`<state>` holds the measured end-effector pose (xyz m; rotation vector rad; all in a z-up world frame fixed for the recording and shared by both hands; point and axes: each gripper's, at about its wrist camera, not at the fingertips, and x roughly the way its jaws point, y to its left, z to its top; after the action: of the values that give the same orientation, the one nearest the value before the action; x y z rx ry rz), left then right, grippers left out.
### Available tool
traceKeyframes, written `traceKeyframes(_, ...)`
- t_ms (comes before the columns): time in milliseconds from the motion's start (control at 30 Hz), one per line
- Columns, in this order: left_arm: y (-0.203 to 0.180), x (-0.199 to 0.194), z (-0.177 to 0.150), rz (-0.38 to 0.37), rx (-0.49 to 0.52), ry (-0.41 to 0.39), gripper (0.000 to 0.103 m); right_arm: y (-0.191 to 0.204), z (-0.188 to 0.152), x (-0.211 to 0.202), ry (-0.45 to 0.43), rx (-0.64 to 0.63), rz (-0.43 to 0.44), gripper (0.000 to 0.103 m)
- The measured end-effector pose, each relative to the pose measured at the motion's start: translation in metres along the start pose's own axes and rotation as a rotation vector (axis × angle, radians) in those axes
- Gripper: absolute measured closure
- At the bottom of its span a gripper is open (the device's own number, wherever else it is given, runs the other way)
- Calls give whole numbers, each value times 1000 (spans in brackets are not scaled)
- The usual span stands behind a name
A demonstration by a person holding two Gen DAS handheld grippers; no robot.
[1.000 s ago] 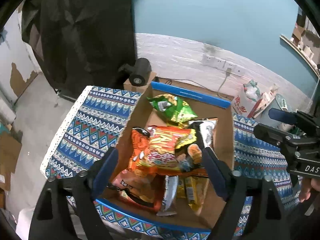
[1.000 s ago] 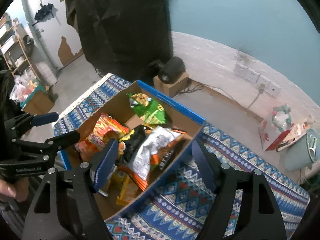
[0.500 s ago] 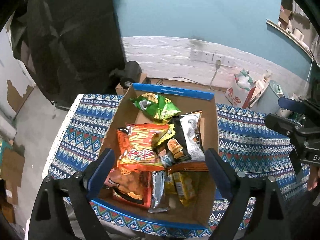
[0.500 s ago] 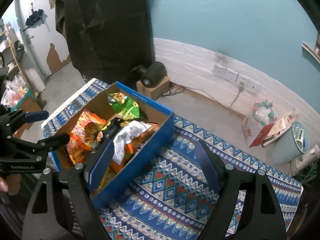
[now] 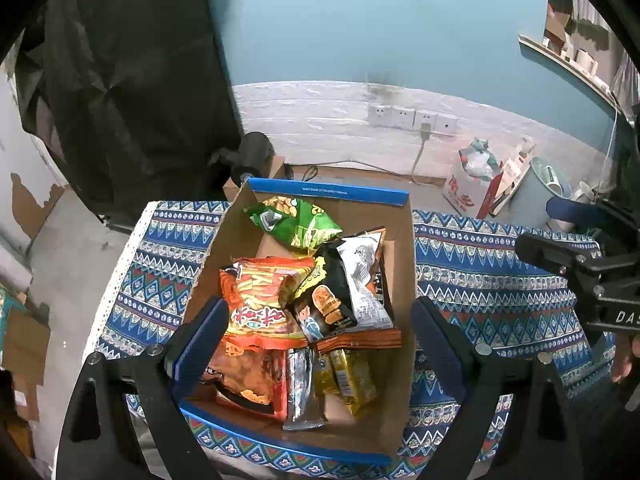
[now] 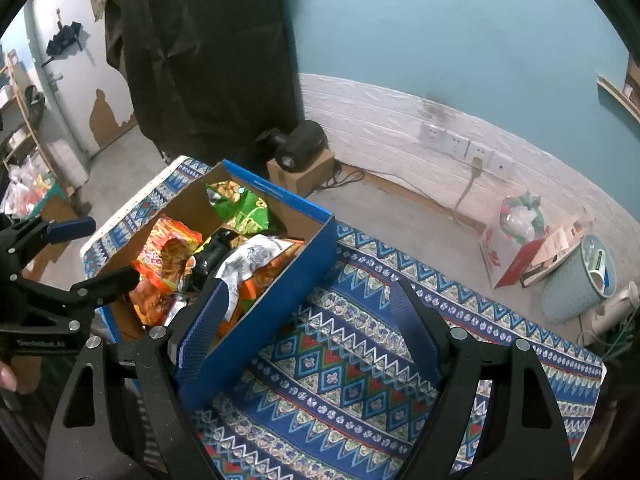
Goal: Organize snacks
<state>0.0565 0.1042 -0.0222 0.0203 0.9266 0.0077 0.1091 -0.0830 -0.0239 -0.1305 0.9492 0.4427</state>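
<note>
A blue cardboard box (image 5: 403,280) stands on a patterned blue tablecloth (image 5: 480,264) and holds several snack bags: a green bag (image 5: 298,222) at the far end, an orange bag (image 5: 264,300), a black and white bag (image 5: 344,288), and yellow packs (image 5: 348,376) near the front. My left gripper (image 5: 316,340) is open and empty above the box's near half. My right gripper (image 6: 308,320) is open and empty above the cloth (image 6: 360,360), just right of the box (image 6: 280,280). Each gripper shows at the edge of the other's view.
The cloth to the right of the box is bare. Behind the table are a small cardboard box with a black device (image 6: 300,148), a white wall with sockets (image 6: 464,146), a bag (image 6: 516,232) and a pale bin (image 6: 580,276) on the floor.
Both grippers have pulled back and up from the box. The right gripper has swung right, from over the box to over the bare cloth. Both stay open and empty.
</note>
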Motion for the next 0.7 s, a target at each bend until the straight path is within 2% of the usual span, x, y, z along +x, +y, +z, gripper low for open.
traceKeyframes(167, -2, 0, 0, 8, 7, -8, 3, 1, -1, 0, 4, -8, 1, 21)
traceKeyframes(700, -5, -3, -1, 27, 21, -20, 3, 1, 0, 1, 5, -2, -3, 21)
